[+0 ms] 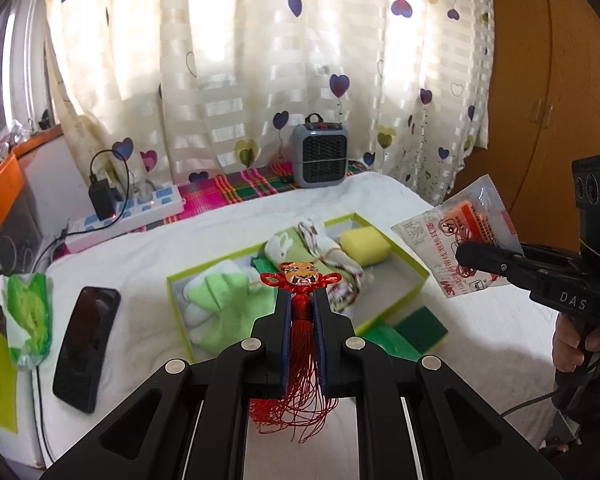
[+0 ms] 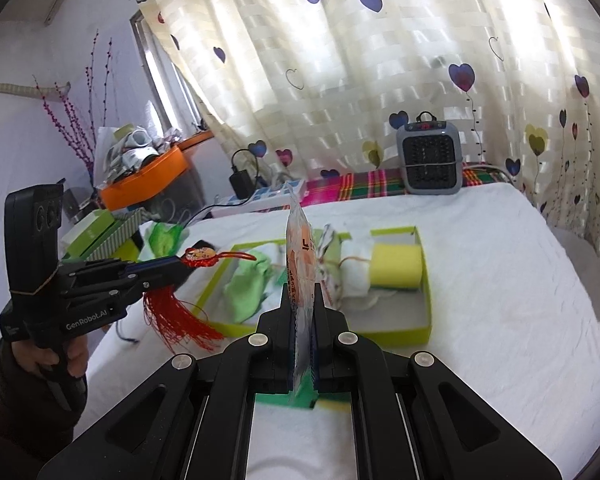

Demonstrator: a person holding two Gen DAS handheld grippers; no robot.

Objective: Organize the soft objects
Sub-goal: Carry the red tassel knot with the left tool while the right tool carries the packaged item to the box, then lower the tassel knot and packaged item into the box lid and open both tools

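Left tongs (image 1: 302, 300) clamp red knotted cord ornament (image 1: 300, 276), silky tassel hanging, above shallow green-rimmed box (image 1: 384, 316) on white bed (image 1: 480, 340). Right tongs (image 2: 303, 300) pinch crinkly clear earplug packet (image 2: 300, 248), edge-on. Box holds fuzzy green cloth (image 1: 220, 300), yellow sponge block (image 1: 366, 244).

The white-covered bed (image 1: 440, 344) bears a green-rimmed box (image 1: 384, 316), phone (image 1: 86, 342) (screen dark) and green sponge (image 1: 420, 330).

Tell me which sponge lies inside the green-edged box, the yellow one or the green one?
The yellow sponge lies inside the box, at its far end. The green sponge lies outside, on the white cloth against the box's near wall.
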